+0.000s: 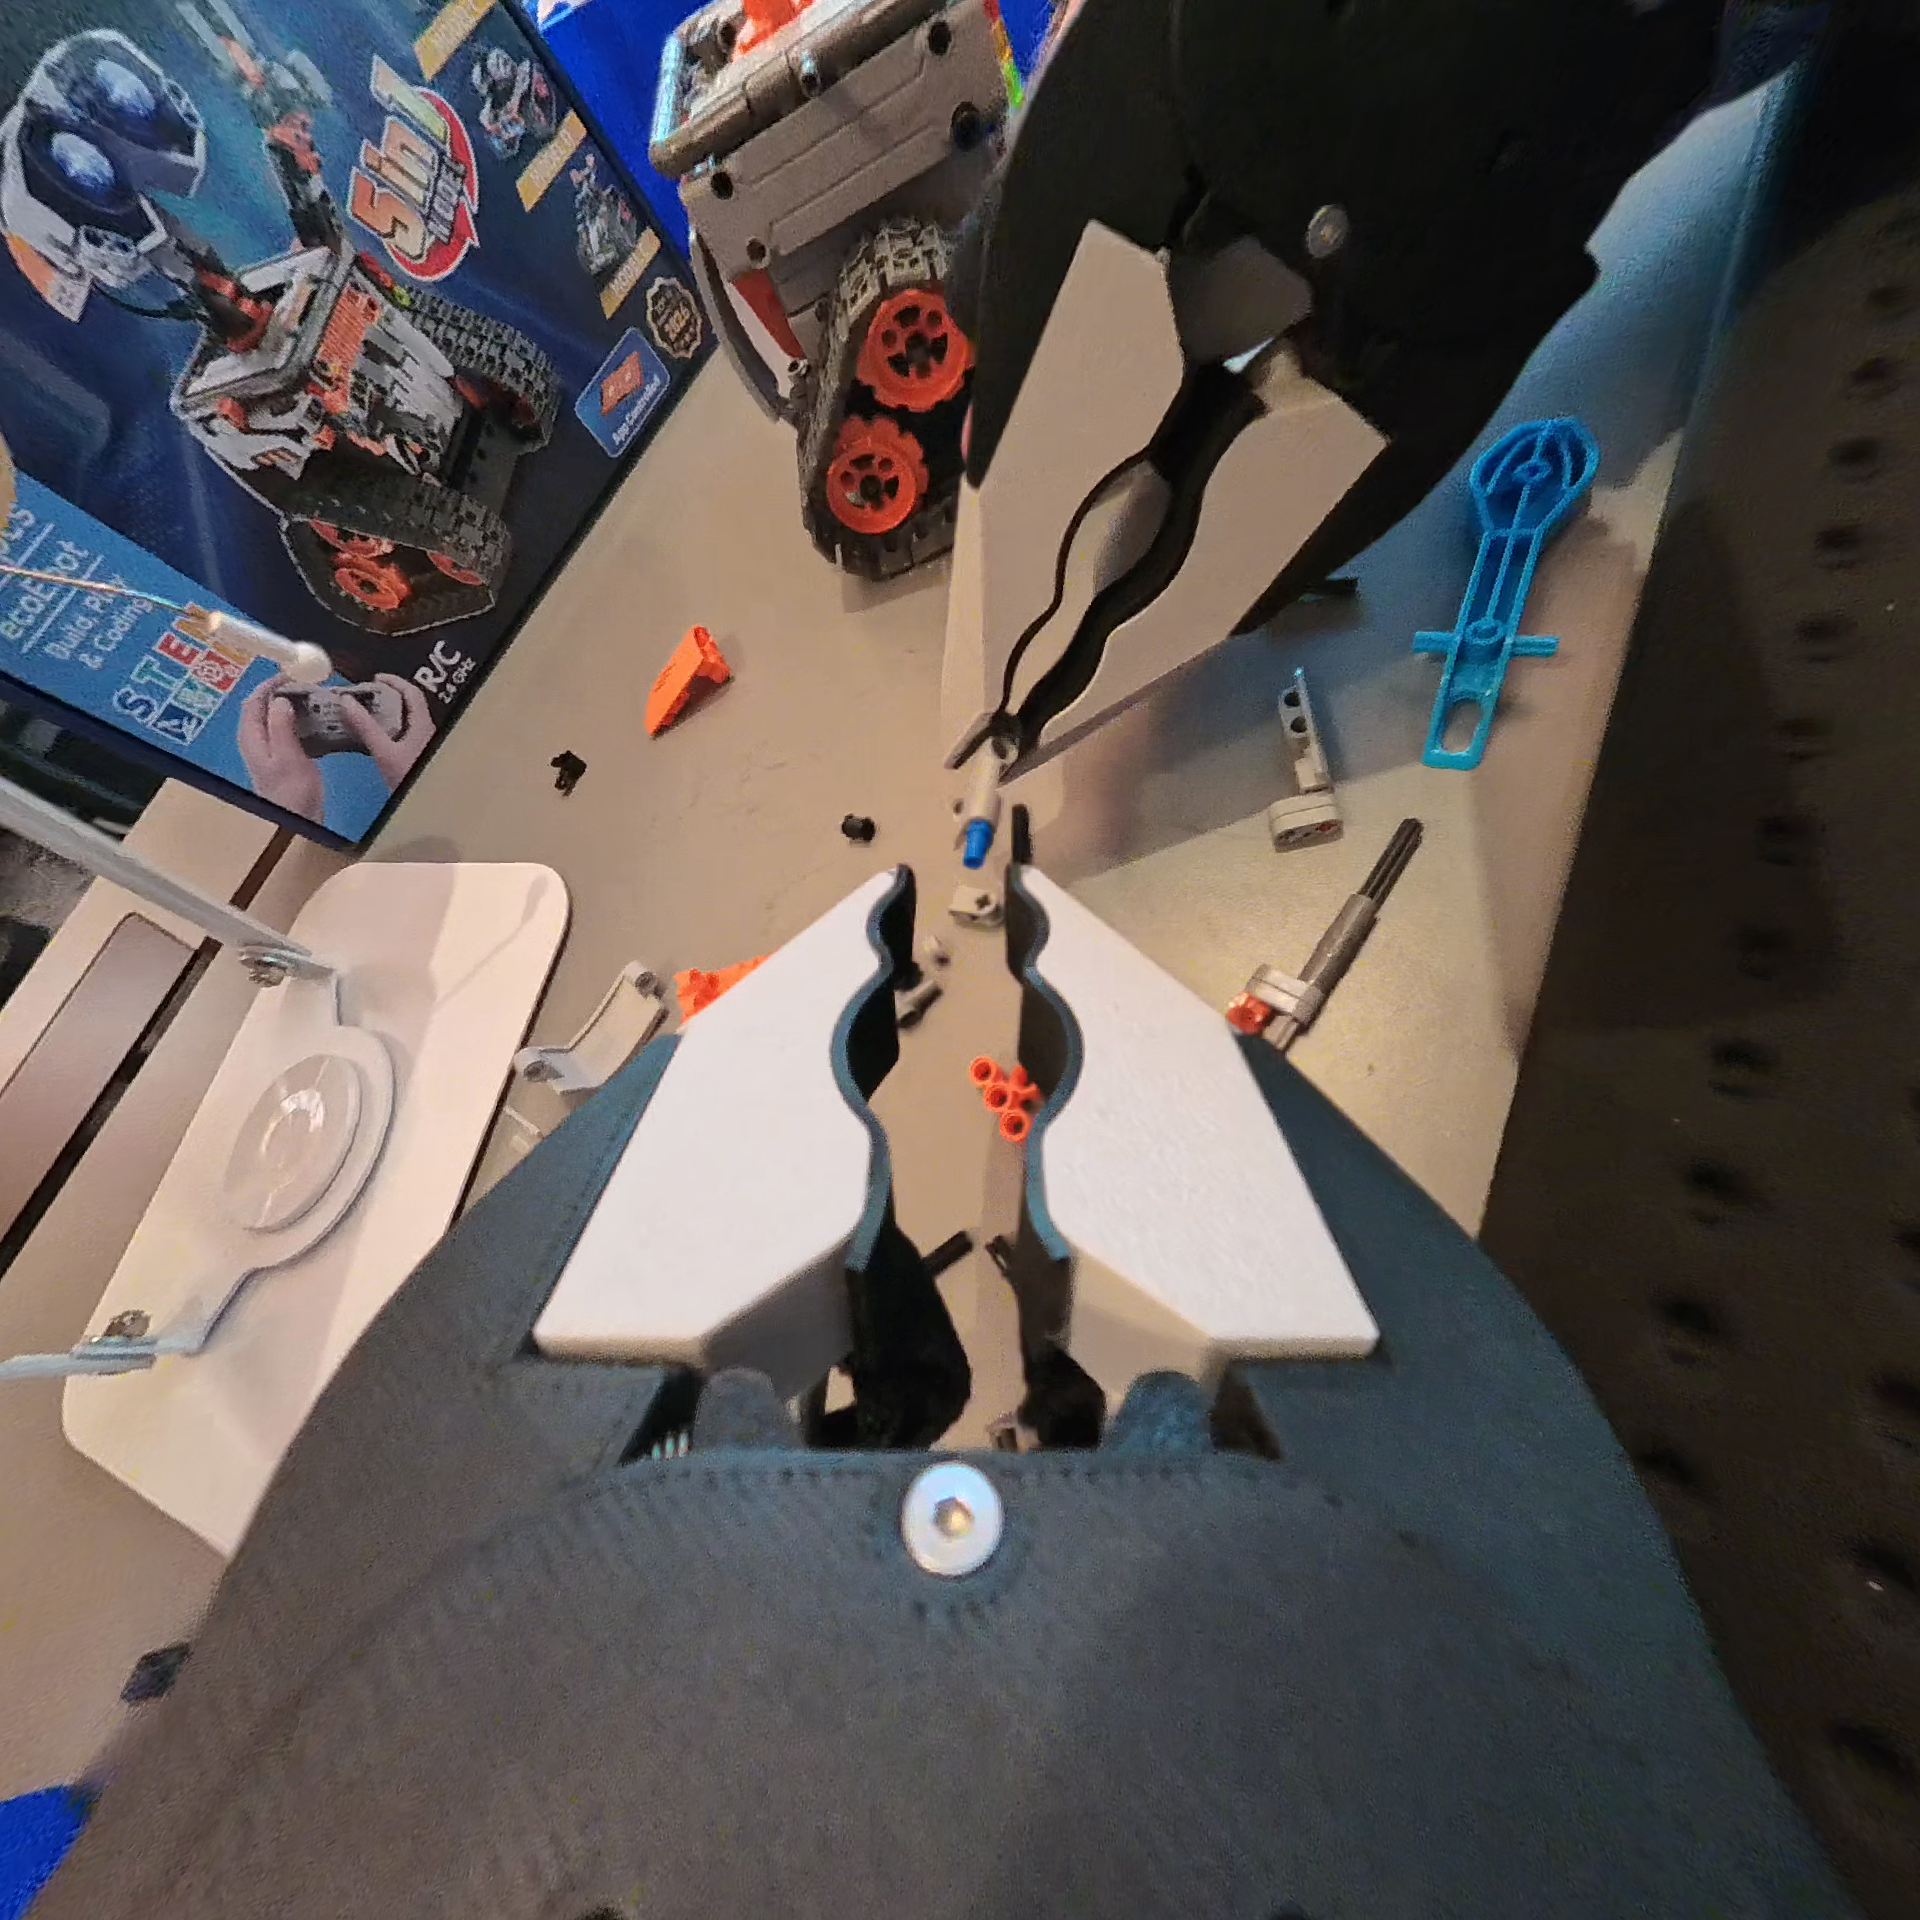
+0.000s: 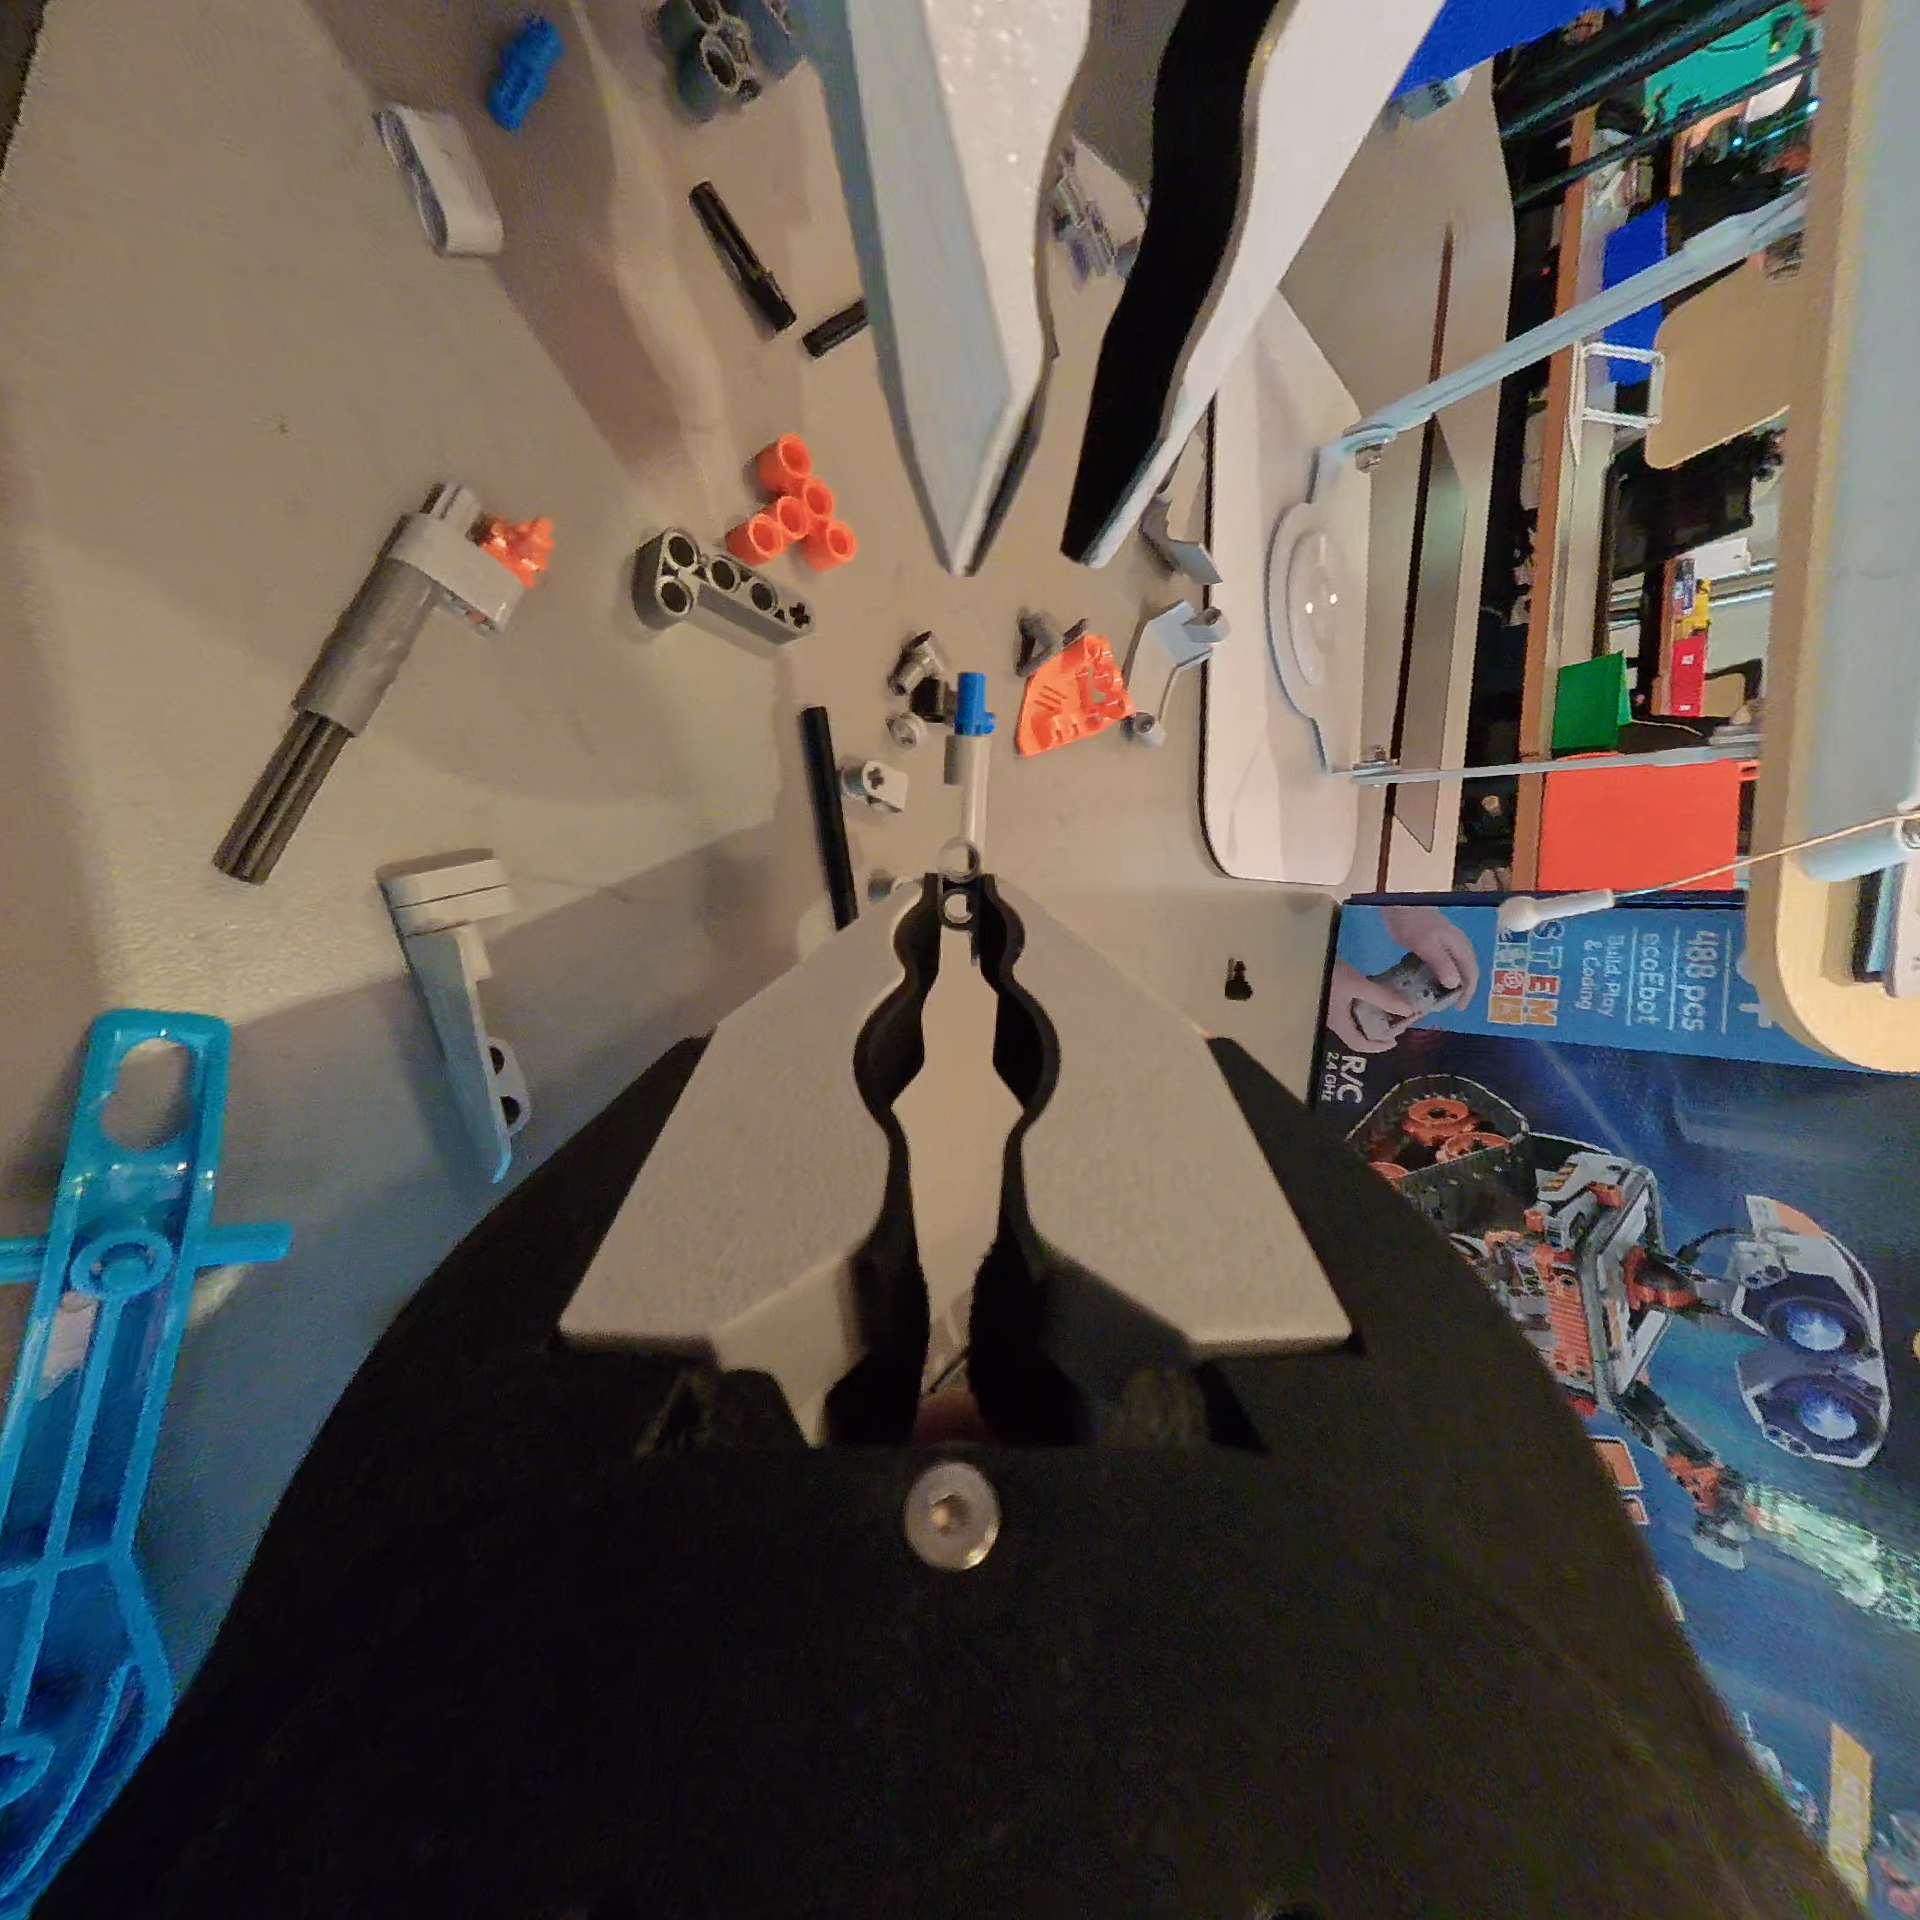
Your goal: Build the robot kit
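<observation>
The right tool (image 2: 961,902) is clenched on a small grey connector with a blue pin (image 2: 970,750) at its far end, held just above the tabletop (image 2: 260,343). The left tool (image 1: 958,894) hangs released and empty near loose orange bushes (image 1: 1003,1093), facing the tracked toy vehicle (image 1: 847,291).

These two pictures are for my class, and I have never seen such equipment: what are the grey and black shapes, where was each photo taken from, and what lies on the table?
Each picture comes from a camera mounted on a hand-held claw, looking along its two grey fingers. One view shows the left claw, open and empty above scattered toy building parts. The other shows the right claw, shut on a thin grey rod with a blue tip. Each claw also appears farther off in the other's picture. On the beige table lie orange connectors, grey beams, black pins and a blue plastic tool. A half-built tracked toy vehicle stands beside its blue box.
</observation>
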`<state>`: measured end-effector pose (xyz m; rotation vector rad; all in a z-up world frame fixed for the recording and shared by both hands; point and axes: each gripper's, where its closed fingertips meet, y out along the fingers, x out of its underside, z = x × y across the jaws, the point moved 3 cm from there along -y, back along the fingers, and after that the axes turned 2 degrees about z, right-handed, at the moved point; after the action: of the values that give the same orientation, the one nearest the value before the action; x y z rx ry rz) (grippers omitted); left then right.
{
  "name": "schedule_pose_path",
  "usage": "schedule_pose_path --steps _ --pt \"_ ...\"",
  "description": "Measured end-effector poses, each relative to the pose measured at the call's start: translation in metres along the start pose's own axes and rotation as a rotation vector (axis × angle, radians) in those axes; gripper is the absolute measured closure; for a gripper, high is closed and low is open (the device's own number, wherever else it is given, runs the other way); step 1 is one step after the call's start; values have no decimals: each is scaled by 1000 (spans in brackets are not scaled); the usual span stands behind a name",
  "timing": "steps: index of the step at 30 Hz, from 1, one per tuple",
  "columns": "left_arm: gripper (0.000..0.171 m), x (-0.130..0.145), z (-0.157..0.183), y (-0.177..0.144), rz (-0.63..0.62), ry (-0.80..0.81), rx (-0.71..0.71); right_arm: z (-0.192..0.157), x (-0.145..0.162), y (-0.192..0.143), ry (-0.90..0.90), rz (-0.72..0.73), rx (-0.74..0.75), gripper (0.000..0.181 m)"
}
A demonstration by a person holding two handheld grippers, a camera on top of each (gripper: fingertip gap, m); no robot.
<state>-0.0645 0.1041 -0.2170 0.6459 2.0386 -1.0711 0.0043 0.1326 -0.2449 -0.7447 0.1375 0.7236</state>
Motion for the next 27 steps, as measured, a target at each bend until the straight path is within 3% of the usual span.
schedule_pose_path --steps 5,18,24,27 --pt "153 -7 2 1 38 37 -18 5 -9 -3 23 34 15 177" --pt "171 -13 1 -4 83 125 -75 11 -29 -7 69 120 14 177" --pt "171 -16 -1 -13 104 110 -95 15 -36 -7 93 147 15 177" --pt "160 -12 -3 -23 100 94 -102 18 -35 -7 103 154 17 177"
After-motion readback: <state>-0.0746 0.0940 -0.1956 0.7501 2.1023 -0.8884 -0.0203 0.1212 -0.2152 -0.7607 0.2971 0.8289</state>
